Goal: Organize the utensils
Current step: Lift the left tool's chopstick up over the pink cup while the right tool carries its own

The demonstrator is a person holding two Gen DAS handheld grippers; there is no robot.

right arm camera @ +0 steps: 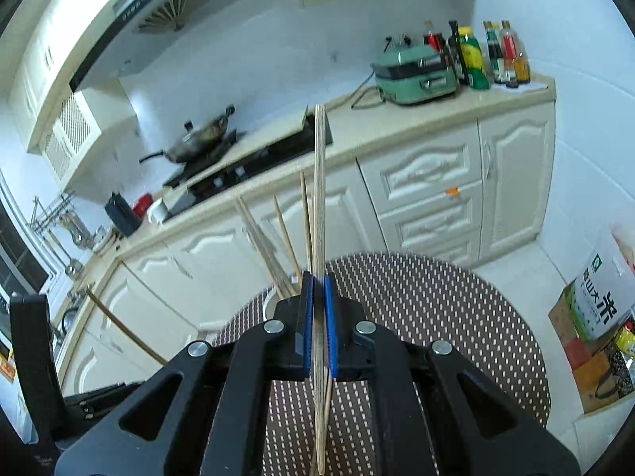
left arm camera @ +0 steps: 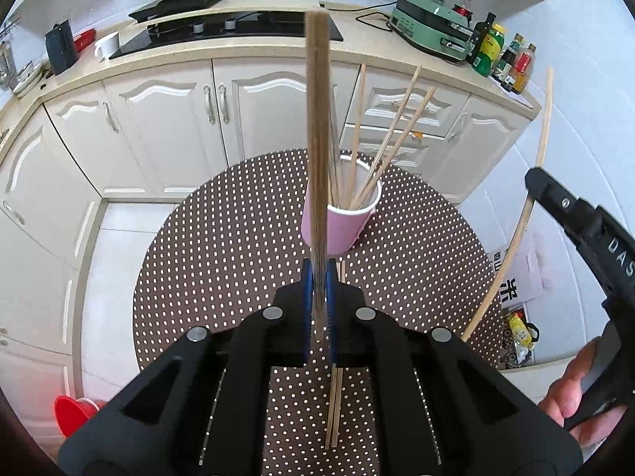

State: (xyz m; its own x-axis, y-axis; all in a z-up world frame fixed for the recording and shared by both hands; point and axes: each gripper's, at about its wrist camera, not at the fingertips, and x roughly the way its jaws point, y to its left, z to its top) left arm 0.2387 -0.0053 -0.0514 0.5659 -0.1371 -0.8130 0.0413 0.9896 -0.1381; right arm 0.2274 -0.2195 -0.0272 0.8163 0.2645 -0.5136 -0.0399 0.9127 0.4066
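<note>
A dark chopstick [left arm camera: 317,158] was clamped upright between the left gripper's [left arm camera: 318,277] fingers, ahead of which stood the pink cup [left arm camera: 337,222]. A pale chopstick [right arm camera: 319,198] was pinched by the right gripper [right arm camera: 318,289]; only the left view showed two chopsticks [left arm camera: 334,408] lying on the bench [left arm camera: 218,258].

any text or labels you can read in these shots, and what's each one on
"DAS": white letters on the black body of the right tool; cut off by the frame edge.
"米": large black character on the white rice bag, beside smaller Chinese characters too blurred to read.
Labels on the condiment bottles are too small to read.
The left tool shows no text.
</note>
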